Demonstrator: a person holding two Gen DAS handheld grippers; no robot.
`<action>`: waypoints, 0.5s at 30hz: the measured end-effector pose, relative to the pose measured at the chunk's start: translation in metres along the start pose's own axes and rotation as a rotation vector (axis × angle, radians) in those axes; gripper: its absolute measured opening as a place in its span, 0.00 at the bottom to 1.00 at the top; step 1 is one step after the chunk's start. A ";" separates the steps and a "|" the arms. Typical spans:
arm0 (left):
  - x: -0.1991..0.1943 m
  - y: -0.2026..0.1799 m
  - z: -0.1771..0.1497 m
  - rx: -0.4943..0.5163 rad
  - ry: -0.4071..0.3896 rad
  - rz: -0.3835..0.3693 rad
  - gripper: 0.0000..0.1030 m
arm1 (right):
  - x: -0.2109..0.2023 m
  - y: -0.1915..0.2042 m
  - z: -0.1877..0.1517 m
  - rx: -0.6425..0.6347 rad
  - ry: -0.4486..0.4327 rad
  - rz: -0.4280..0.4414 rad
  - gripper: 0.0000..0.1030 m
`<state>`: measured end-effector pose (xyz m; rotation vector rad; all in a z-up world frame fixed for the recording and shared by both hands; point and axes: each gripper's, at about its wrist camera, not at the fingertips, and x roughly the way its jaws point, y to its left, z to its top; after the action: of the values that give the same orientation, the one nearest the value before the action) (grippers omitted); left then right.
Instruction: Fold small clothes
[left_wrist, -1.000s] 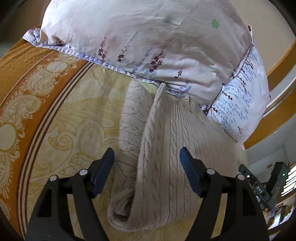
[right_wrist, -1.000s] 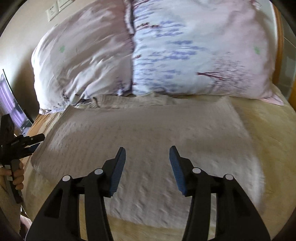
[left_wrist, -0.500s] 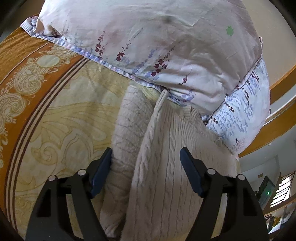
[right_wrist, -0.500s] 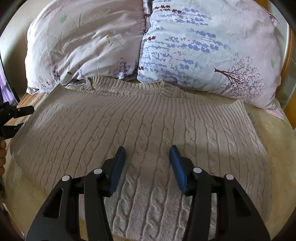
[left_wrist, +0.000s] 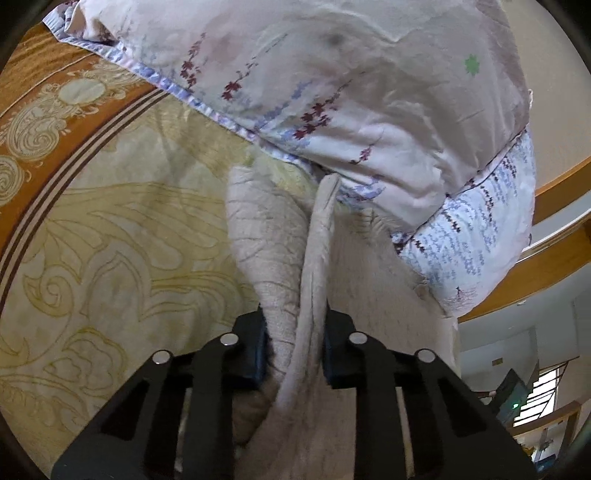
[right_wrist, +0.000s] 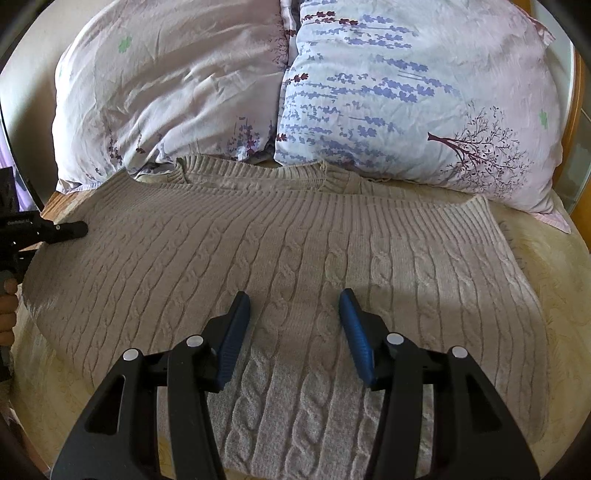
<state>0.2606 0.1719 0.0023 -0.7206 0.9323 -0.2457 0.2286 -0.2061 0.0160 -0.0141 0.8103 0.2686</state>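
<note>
1. Currently on the bed: one beige cable-knit sweater (right_wrist: 295, 251), spread flat on the cream bedspread with the gold scroll pattern (left_wrist: 110, 240), its ribbed neckline touching the two pillows.
2. Your left gripper (left_wrist: 293, 347): black frame, blue pads. Its jaws have just been closing and now pinch a raised edge of the sweater (left_wrist: 314, 258), with knit bunched between the pads. In the right wrist view the same gripper (right_wrist: 79, 229) sits at the sweater's left edge, with fingers of your hand (right_wrist: 8, 306) visible beneath it at the frame's border.
3. Your right gripper (right_wrist: 295, 314): jaws spread apart, pads not pressing on anything. It hangs over the near middle of the sweater, above a lighter folded strip of knit (right_wrist: 295, 406) lying on top of the body panel. Whether the fingertips touch the fabric, I cannot tell.
4. Pale pink pillow with small dark-red sprigs and a green flower mark (right_wrist: 166, 85): standing at the head of the bed, on the left in the right wrist view; its lower edge overlaps the sweater's shoulder (left_wrist: 332, 92).
5. Pale blue pillow with lavender stems and a dark tree print (right_wrist: 424, 96): just beside the pink one, touching it along a centre seam.
6. Orange border of the bedspread with cream medallions (left_wrist: 44, 96): running along the left of the left wrist view, well apart from the sweater.
7. Curved wooden bed frame (left_wrist: 554, 206): behind the pillows.
</note>
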 end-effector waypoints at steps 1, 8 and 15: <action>-0.002 -0.003 0.000 -0.006 -0.006 -0.013 0.19 | 0.000 0.000 0.000 0.001 -0.001 0.000 0.52; -0.013 -0.040 0.003 -0.005 -0.041 -0.103 0.17 | -0.003 -0.005 -0.001 0.026 -0.005 0.047 0.53; -0.008 -0.095 -0.004 0.025 -0.046 -0.209 0.16 | -0.016 -0.016 -0.004 0.076 -0.028 0.116 0.60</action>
<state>0.2632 0.1032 0.0683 -0.7979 0.8091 -0.4228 0.2194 -0.2259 0.0234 0.1083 0.7941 0.3469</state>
